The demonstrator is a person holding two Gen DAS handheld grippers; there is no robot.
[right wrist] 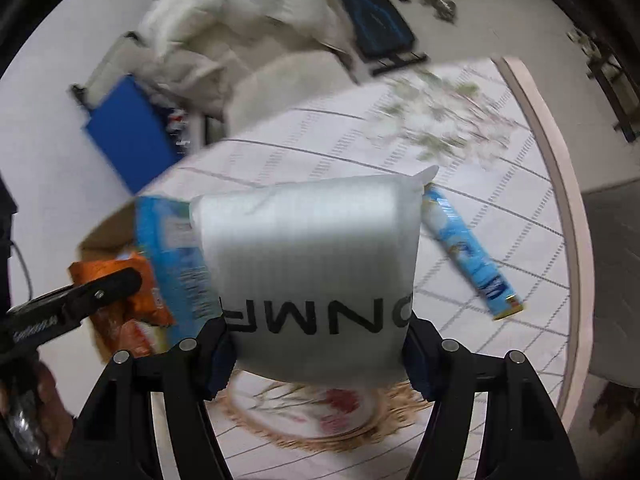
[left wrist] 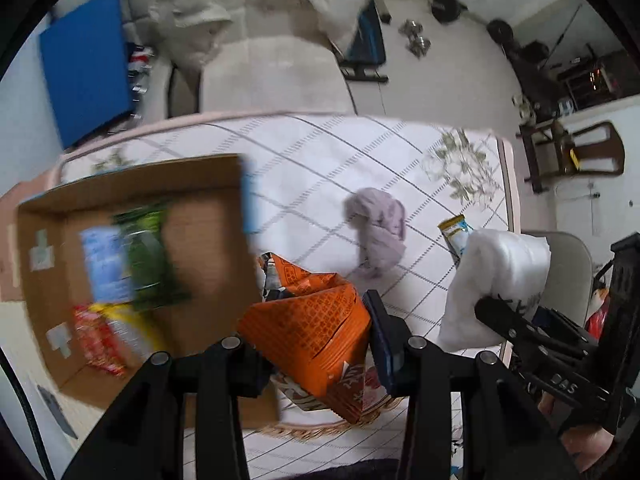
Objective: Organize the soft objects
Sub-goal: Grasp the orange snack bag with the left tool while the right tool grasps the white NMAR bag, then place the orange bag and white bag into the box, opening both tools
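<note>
My left gripper point(left wrist: 316, 344) is shut on an orange snack bag point(left wrist: 308, 328) and holds it above the table, just right of an open cardboard box point(left wrist: 208, 240) that holds several snack packets. My right gripper point(right wrist: 316, 344) is shut on a white foam pouch point(right wrist: 312, 264) with black letters; it also shows in the left wrist view point(left wrist: 496, 280), held off the table's right edge. A crumpled lilac cloth point(left wrist: 378, 232) lies on the white checked tablecloth point(left wrist: 312, 160). A long blue snack packet point(right wrist: 468, 252) lies to the right of the pouch. In the right wrist view the box point(right wrist: 108, 228) sits at the left, behind the orange bag point(right wrist: 140, 304).
A round fringed mat point(right wrist: 312, 420) lies under both grippers on the table. A cream chair point(left wrist: 272, 76) stands behind the table, with a blue panel point(left wrist: 84, 64) at the far left. Wooden chairs point(left wrist: 576, 152) and dumbbells point(left wrist: 416, 38) are on the floor at the right.
</note>
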